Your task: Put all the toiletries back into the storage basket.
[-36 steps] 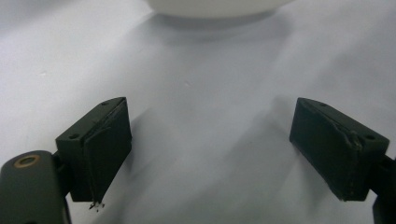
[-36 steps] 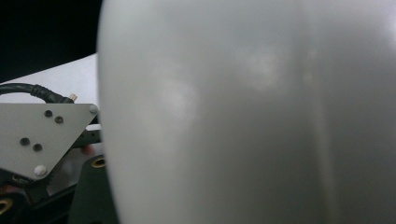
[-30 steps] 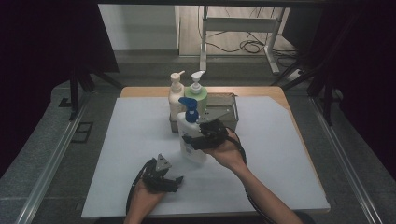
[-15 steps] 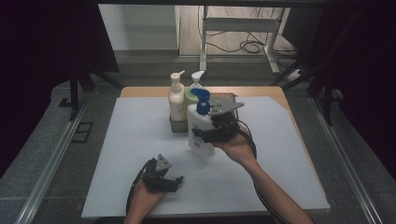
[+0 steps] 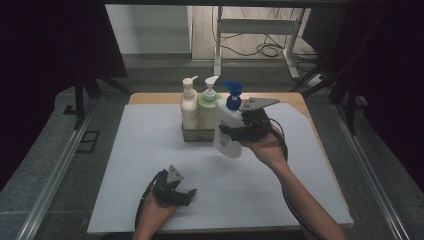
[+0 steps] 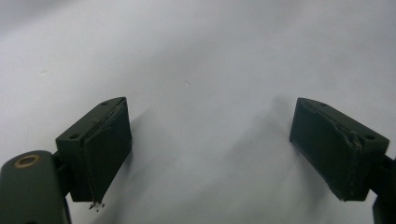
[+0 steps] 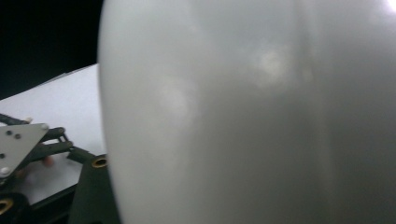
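1. The white pump bottle with the blue top [image 5: 227, 131] is up in the air, clamped in the right tool [image 5: 239, 133], just beside the small tray [image 5: 192, 135] at the far middle of the bench [image 5: 150, 150]
2. Looks to me like the step is carrying it over to join the two bottles already standing in that tray, the cream one [image 5: 188, 107] and the green one [image 5: 208, 106]
3. My guess for the next move: line it up over the free slot on the right end, keep it upright, lower it in without knocking the green one
4. The bottle's body is smooth, pale and rounded, probably a bit slippery [image 7: 252, 112]
5. The left tool [image 5: 172, 187] sits low on the bench near the front edge, jaws wide apart with nothing between them [image 6: 210, 154]
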